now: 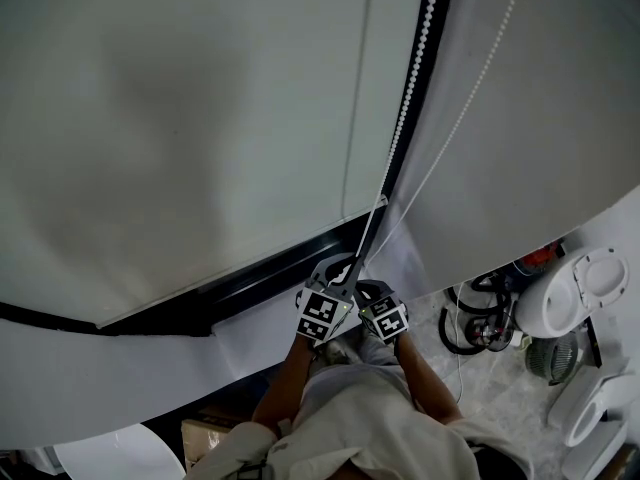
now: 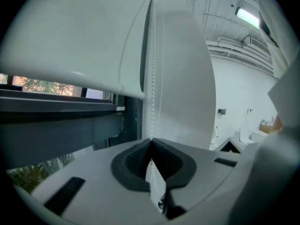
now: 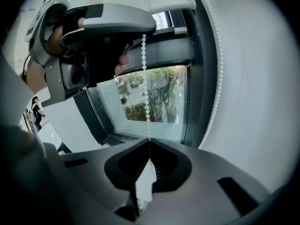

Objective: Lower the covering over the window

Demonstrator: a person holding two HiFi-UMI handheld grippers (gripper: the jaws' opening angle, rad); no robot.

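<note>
A white roller blind (image 1: 200, 118) hangs over the window, its bottom bar (image 1: 230, 280) just above the dark sill frame (image 1: 260, 286). A white bead chain (image 1: 408, 98) runs down the dark upright to both grippers. My left gripper (image 1: 338, 273) is shut on one strand of the chain (image 2: 153, 78), which rises straight out of its pads (image 2: 140, 161). My right gripper (image 1: 368, 290) sits just below and beside it, shut on the same strand (image 3: 146, 93). The right gripper view shows the left gripper (image 3: 140, 29) above, and window glass (image 3: 154, 102) uncovered below the blind.
A second white blind (image 1: 540, 118) hangs to the right, with the chain's other strand (image 1: 470, 88) across it. On the floor at lower right are white sanitary fixtures (image 1: 580, 288), a fan (image 1: 550, 358) and black hoses (image 1: 470, 318). A cardboard box (image 1: 205, 433) stands under the sill.
</note>
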